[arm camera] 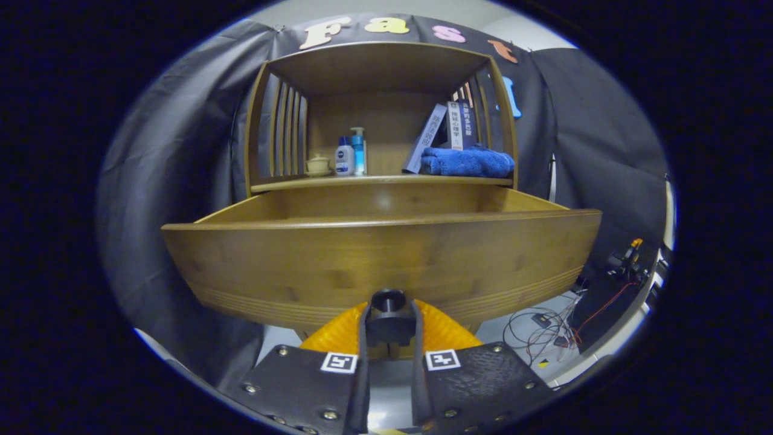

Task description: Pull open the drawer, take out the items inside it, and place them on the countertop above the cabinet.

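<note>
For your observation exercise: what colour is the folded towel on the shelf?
Blue; the towel shows in the gripper view.

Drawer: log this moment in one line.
drawer: pulled open | claw: shut on knob | contents: hidden behind front | countertop: bottles, cup, books, blue towel

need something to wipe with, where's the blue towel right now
In the gripper view, the folded blue towel lies on the wooden countertop, right of the bottles, before the leaning books, beyond the claw gripping the round dark drawer knob.

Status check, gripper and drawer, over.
Gripper shut on drawer knob. Drawer pulled out, contents hidden behind its front. Countertop holds bottles, towel, books.
</note>
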Available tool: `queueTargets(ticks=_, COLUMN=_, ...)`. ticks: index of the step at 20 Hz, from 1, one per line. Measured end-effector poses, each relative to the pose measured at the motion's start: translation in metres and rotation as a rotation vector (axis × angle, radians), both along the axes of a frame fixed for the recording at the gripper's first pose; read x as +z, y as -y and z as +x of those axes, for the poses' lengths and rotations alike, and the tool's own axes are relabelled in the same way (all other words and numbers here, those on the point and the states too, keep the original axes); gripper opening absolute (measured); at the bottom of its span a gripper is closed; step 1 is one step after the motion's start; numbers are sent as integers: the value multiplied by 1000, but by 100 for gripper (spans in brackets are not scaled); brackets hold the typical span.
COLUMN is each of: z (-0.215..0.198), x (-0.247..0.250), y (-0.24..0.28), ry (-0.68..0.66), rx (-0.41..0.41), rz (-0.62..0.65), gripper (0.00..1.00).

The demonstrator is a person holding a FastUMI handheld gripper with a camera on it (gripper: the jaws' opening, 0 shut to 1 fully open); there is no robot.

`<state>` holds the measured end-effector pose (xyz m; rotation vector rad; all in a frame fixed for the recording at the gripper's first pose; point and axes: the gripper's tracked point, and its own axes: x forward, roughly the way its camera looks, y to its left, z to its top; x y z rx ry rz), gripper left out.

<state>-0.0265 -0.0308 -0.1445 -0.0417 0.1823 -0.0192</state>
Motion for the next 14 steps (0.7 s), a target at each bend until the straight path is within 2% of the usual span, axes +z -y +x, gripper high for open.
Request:
queueTargets(ticks=1, z=2, x=2, y=0, ry=-1, rx=-3, rz=-7, gripper=27)
queueTargets(ticks=3, z=4, x=6, y=-2, ry=0, rx=4, rz=22, gripper=42)
queueTargets(ticks=4, z=2, x=12, y=-3, ry=0, rx=0, rz=38, gripper=44)
queueTargets(ticks=9, z=-14, x=44, y=1, ry=6, rx=-18, rz=-17, gripper=97)
queueTargets(ticks=14, z=-19, x=106, y=-31, ry=-19, rx=68, rz=-62, gripper=98)
